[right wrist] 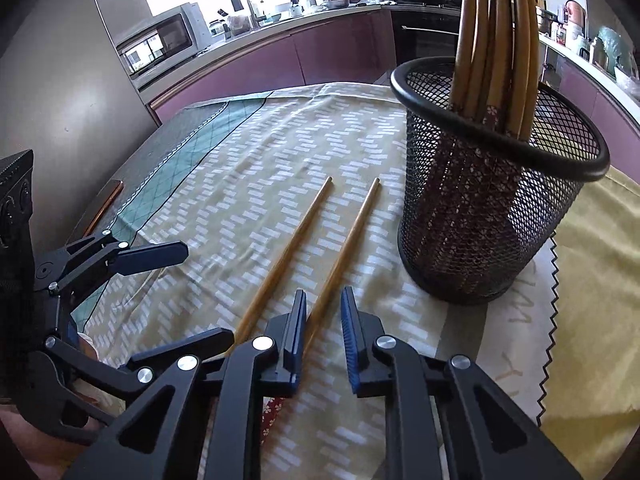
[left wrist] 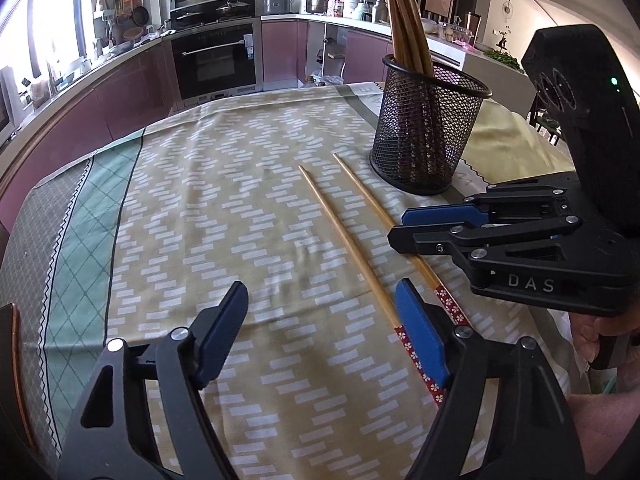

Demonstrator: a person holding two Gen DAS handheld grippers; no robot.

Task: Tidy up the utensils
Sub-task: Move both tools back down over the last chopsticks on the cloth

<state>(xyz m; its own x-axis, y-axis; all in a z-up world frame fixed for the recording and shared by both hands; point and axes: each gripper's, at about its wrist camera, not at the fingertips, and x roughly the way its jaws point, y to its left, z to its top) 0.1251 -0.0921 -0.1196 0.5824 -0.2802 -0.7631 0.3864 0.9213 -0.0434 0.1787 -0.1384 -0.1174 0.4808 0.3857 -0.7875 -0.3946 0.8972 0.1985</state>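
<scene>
Two wooden chopsticks with red flowered ends lie side by side on the patterned tablecloth [left wrist: 200,200]. My left gripper [left wrist: 322,332] is open wide just above the cloth; the left chopstick [left wrist: 344,240] runs in between its fingers, its patterned end hidden behind the right pad [left wrist: 420,336]. My right gripper [right wrist: 324,340] stands with a narrow gap between its pads. The right chopstick [right wrist: 344,256] lies in that gap against the left pad [right wrist: 298,340], and the other pad is clear of it. A black mesh cup [right wrist: 480,216] holding several chopsticks [right wrist: 496,40] stands upright beyond the right gripper.
The left gripper [right wrist: 176,296] sits close by on the left in the right wrist view, with a hand behind it. A yellow cloth [right wrist: 592,280] lies under and to the right of the cup. A flat brown-edged object [right wrist: 108,200] rests near the table's left edge. Kitchen counters surround the table.
</scene>
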